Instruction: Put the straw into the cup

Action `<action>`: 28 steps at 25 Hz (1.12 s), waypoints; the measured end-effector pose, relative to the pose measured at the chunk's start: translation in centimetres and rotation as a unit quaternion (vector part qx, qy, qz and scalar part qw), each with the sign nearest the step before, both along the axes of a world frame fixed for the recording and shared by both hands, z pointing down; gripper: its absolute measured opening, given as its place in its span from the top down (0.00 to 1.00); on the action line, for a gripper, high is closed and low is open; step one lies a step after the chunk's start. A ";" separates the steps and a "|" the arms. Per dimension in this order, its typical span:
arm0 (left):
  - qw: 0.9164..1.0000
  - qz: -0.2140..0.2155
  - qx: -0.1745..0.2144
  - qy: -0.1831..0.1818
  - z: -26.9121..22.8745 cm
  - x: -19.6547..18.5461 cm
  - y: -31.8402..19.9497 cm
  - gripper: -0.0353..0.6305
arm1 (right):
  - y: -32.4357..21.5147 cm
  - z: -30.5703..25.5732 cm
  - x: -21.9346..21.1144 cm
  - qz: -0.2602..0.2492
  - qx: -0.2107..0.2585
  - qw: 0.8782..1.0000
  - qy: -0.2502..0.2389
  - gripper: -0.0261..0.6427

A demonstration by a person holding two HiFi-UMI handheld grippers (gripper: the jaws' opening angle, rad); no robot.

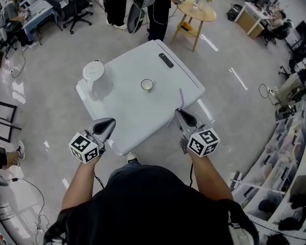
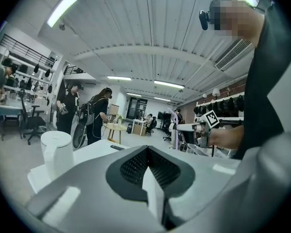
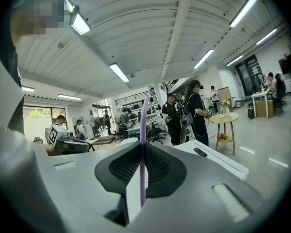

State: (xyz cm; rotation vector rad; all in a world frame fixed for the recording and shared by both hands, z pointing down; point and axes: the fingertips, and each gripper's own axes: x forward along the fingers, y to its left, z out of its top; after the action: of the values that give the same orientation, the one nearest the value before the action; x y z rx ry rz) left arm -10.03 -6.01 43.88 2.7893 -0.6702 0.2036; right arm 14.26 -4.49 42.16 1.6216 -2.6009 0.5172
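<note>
Straw point(image 3: 142, 144), purple and upright, sits pinched in my right claw point(image 1: 180, 112) over the near right edge of the desk point(image 1: 137, 116). I see the cup point(image 1: 147, 84) standing near the desk's middle, well apart from it. My left claw point(image 1: 109, 123) is pressed together on nothing at the near left edge. A white kettle point(image 1: 94, 78) stands at the left edge.

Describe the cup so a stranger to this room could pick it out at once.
Find the white table in the open floor. Near its centre stands the cup, small, round and open-topped. It is far lower than the tall white kettle at its left and rounder than the flat black remote beyond it.
</note>
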 end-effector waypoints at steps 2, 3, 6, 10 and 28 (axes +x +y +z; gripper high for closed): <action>1.000 0.004 -0.002 0.000 0.1 -0.1 -0.8 0.95 | -0.8 0.0 -0.2 0.002 0.001 1.000 -0.002 0.88; 1.000 0.005 -0.002 0.000 0.1 -0.2 -1.2 0.95 | -1.1 0.0 -0.4 0.002 0.001 1.000 -0.002 0.88; 1.000 0.007 -0.005 0.001 0.3 -0.6 -2.3 0.95 | -2.2 0.0 -0.8 0.004 0.001 1.000 -0.003 0.88; 1.000 0.008 -0.009 -0.001 0.6 -1.5 -3.9 0.95 | -3.8 -0.2 -1.6 0.004 0.002 1.000 -0.003 0.88; 1.000 -0.001 -0.014 0.002 0.4 -5.7 -7.2 0.95 | -8.0 -2.2 -4.8 0.004 0.018 1.000 -0.001 0.89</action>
State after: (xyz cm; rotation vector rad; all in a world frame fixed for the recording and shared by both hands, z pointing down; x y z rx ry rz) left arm -15.68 -13.22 44.29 2.7608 -0.6646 0.2042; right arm 9.46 -12.46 39.92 1.6427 -2.6219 0.4739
